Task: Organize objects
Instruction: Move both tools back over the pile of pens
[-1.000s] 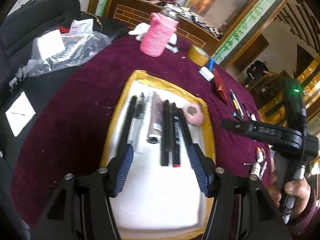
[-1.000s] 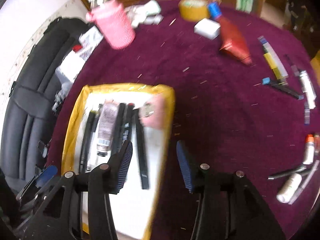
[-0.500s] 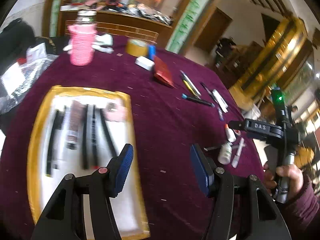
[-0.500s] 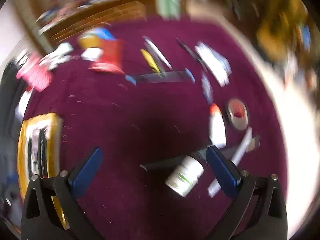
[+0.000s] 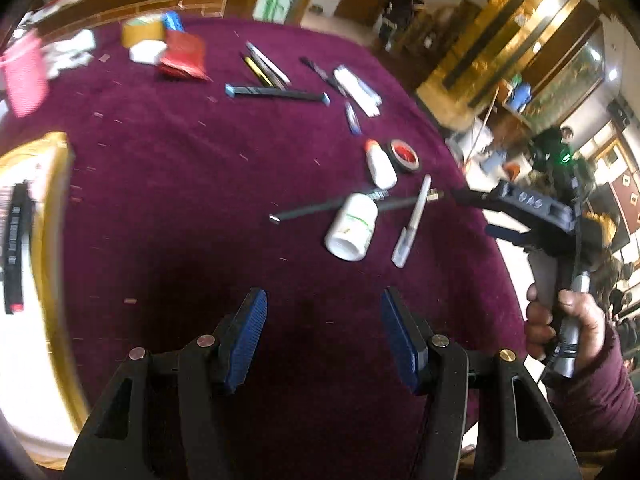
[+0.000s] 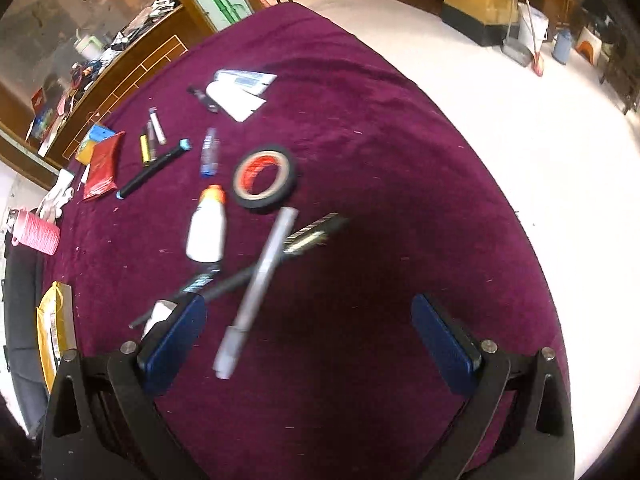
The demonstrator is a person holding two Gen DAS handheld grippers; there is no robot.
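Observation:
My left gripper [image 5: 322, 340] hovers open over bare maroon cloth, nothing between its blue pads. Ahead of it lie a white bottle [image 5: 352, 226] on its side, a silver pen [image 5: 412, 220], a long dark stick [image 5: 316, 211], a glue bottle [image 5: 380, 162] and a black tape roll [image 5: 405, 155]. The gold-rimmed white tray [image 5: 52, 240] with pens is at the far left. My right gripper [image 6: 310, 340] stands wide open above the silver pen [image 6: 260, 280], which lies nearer its left finger. That finger partly hides the white bottle [image 6: 160, 312]. A hand [image 5: 568, 328] holds the right gripper [image 5: 474, 214].
Farther back lie a black pen with blue ends [image 5: 276, 93], a red packet [image 5: 182, 58], yellow tape [image 5: 142, 32], a pink knitted cup [image 6: 38, 232] and white papers [image 6: 240, 92]. The round table's edge [image 6: 532, 240] runs close on the right, floor beyond.
Both grippers have swept right, away from the tray and over to the loose items near the table's right edge. The right gripper's jaws have spread much wider. The left jaws look unchanged.

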